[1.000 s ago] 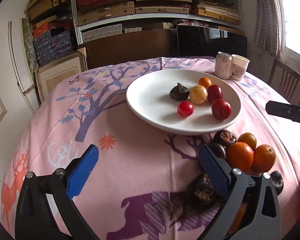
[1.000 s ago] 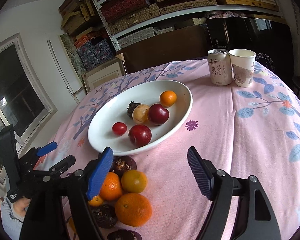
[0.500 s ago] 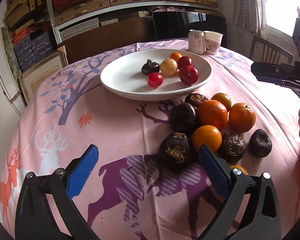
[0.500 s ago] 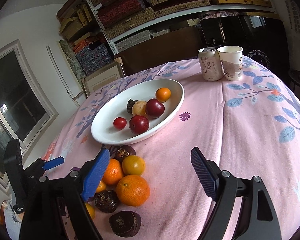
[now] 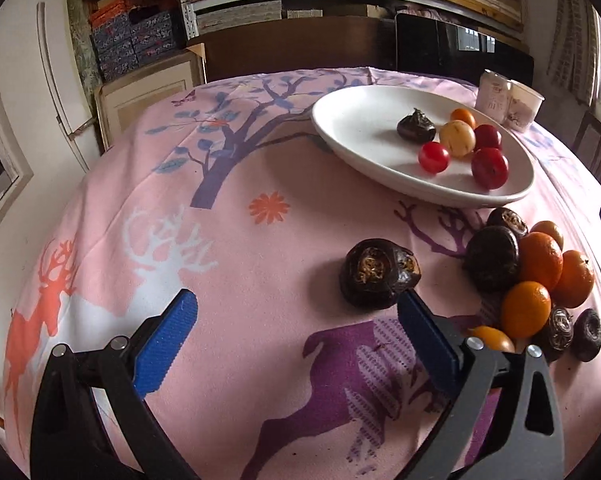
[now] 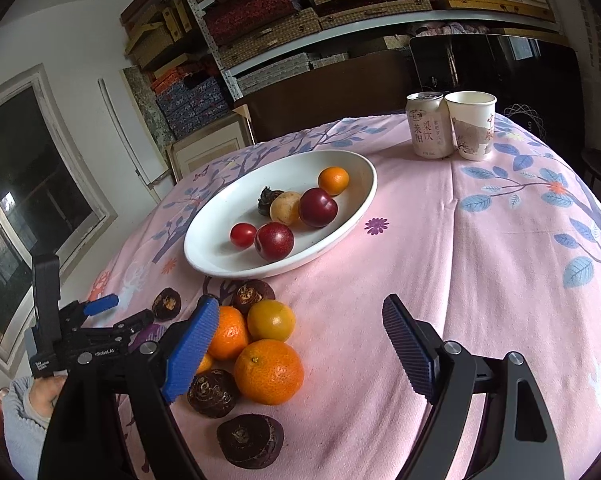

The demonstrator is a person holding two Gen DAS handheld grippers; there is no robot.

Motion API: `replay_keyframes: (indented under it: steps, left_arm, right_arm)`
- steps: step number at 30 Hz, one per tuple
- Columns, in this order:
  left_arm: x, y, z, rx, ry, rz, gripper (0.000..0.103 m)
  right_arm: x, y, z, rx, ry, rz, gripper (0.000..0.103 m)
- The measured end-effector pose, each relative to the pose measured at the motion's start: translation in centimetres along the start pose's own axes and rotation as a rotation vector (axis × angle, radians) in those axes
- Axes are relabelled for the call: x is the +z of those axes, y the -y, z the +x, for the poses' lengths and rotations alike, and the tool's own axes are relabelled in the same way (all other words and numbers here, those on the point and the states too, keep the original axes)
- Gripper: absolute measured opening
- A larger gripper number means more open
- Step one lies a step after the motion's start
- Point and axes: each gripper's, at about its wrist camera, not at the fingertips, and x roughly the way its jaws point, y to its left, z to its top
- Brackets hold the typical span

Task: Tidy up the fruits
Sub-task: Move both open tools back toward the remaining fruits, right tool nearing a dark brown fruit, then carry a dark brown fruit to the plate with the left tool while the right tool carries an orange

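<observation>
Left gripper [image 5: 296, 332] wide open, empty, now lower and swung left of the pile; one dark chestnut [image 5: 378, 274] that sat in the pile half a second ago lies alone just off its right pad [image 5: 428, 340], apparently nudged free, so likely next pick. Right gripper [image 6: 300, 356] wide open, empty, unmoved over the oranges [image 6: 268, 372]. Plate [image 5: 340, 128] beyond holds six fruits; rest on the worktop [image 5: 260, 160].
</observation>
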Motion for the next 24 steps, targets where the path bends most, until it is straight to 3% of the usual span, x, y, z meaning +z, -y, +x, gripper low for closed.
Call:
replay_keyframes:
  steps: [5,9,12,14,16,20,24]
  left_arm:
    - [0.6,1.2,-0.2,-0.028,0.033,0.054,0.098]
    - [1.4,2.0,1.0,-0.056,0.003,0.069,0.098]
    - [2.0,1.7,2.2,-0.158,-0.04,0.035,0.098]
    - [1.9,1.2,3.0,-0.234,-0.079,-0.01,0.097]
    - [1.6,0.9,3.2,-0.258,-0.087,-0.027,0.095]
    - [1.2,1.3,2.3,-0.303,-0.066,0.004,0.067]
    - [1.3,1.3,2.3,-0.303,-0.056,-0.01,0.046]
  right_arm:
    - [-1.1,-1.9,0.5,0.009,-0.047,-0.093,0.078]
    - [-1.6,-2.5,1.3,0.013,-0.081,-0.126,0.071]
    - [-2.0,-2.6,2.0,0.019,-0.116,-0.131,0.061]
    - [-2.1,-2.6,2.5,0.028,-0.14,-0.129,0.06]
    - [-2.4,-2.7,2.8,0.039,-0.162,-0.129,0.06]
    - [-2.7,-2.7,3.1,0.034,-0.189,-0.13,0.06]
    - [-2.9,-2.2,3.8,0.041,-0.233,-0.1,0.054]
